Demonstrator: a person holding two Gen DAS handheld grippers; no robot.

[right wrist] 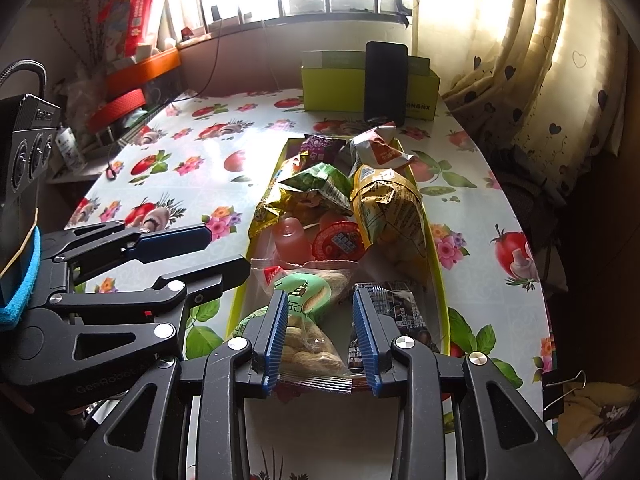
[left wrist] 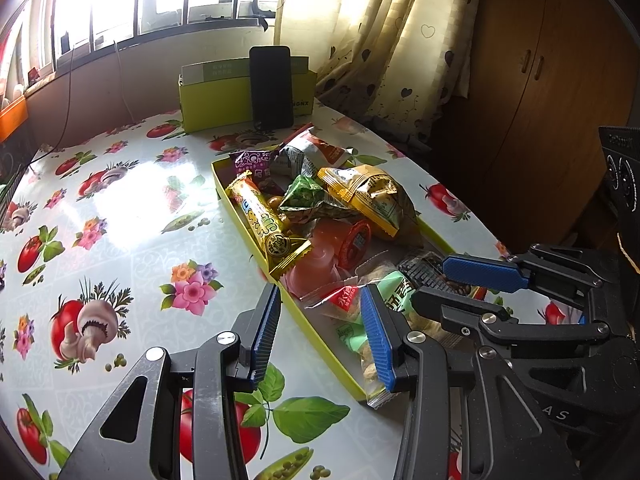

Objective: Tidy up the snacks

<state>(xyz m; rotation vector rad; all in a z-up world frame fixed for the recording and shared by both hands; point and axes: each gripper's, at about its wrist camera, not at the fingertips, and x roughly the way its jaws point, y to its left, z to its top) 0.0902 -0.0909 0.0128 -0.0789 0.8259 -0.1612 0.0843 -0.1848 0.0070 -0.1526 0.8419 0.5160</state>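
A long yellow-green tray lies on the table, full of snack packets: a yellow bar, a green packet, an orange-yellow bag, pink jelly cups and a clear peanut bag. My left gripper is open, straddling the tray's near left rim. My right gripper is open over the tray's near end, above the peanut bag, not gripping it. A dark packet lies beside the right finger.
A green box with a black phone leaning on it stands at the table's far end. The flowered tablecloth stretches left. Curtains hang right; clutter sits on the left shelf.
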